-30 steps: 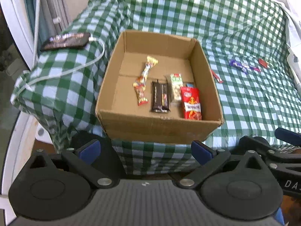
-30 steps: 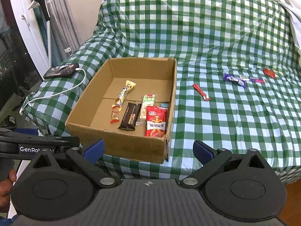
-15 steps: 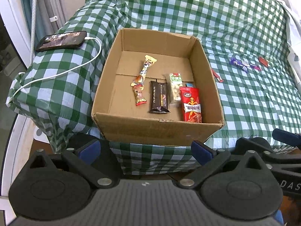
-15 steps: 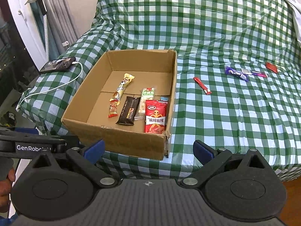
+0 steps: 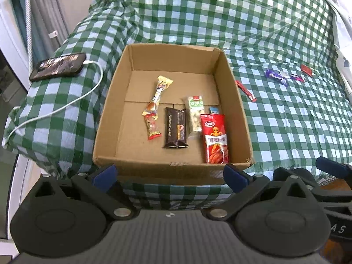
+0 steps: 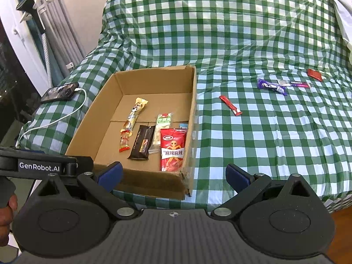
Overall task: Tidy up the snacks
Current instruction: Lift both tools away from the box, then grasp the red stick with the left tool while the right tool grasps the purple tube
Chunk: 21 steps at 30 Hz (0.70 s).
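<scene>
An open cardboard box (image 5: 235,101) (image 6: 103,101) sits on a green checked cloth. Inside lie a red snack bag (image 5: 216,138) (image 6: 172,149), a dark bar (image 5: 176,127) (image 6: 142,142), a green-topped pack (image 5: 195,112) (image 6: 161,125) and a long yellow-red candy (image 5: 155,107) (image 6: 132,121). On the cloth to the right lie a red stick (image 5: 246,90) (image 6: 230,105), a purple bar (image 5: 276,77) (image 6: 271,86), a thin pink stick (image 6: 294,84) and a small red packet (image 5: 306,69) (image 6: 314,74). My left gripper (image 5: 169,172) and right gripper (image 6: 173,172) are open and empty at the box's near edge.
A black phone (image 5: 58,66) (image 6: 59,92) with a white cable (image 5: 72,101) lies on the cloth left of the box. Grey curtains (image 6: 63,35) and a white frame stand at the far left. White fabric (image 5: 338,22) lies at the right edge.
Both grippers have moved forward towards the box and now look down into it more steeply. Nothing on the cloth or in the box has moved.
</scene>
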Motion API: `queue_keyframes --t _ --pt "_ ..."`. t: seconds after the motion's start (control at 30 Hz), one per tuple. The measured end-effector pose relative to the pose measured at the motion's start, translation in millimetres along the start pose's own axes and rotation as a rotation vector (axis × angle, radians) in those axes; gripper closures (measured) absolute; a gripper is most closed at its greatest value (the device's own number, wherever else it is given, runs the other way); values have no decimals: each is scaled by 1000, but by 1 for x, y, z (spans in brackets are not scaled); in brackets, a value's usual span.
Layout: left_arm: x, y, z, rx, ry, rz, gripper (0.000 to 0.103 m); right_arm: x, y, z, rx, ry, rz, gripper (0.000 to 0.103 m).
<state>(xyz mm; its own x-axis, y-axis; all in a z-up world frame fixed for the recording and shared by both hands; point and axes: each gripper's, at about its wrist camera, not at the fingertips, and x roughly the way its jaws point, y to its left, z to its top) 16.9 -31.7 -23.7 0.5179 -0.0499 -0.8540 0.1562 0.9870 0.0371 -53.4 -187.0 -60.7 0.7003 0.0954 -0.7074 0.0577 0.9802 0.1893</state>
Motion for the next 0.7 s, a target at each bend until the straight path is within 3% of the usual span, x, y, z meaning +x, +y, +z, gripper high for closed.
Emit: queue_keyframes --t 0.37,0.7 --pt "20 -46 30 60 37 -34 0 6 -52 7 103 -26 -40 4" --pt "54 -129 95 123 20 -105 0 12 -151 29 233 -80 -210 4"
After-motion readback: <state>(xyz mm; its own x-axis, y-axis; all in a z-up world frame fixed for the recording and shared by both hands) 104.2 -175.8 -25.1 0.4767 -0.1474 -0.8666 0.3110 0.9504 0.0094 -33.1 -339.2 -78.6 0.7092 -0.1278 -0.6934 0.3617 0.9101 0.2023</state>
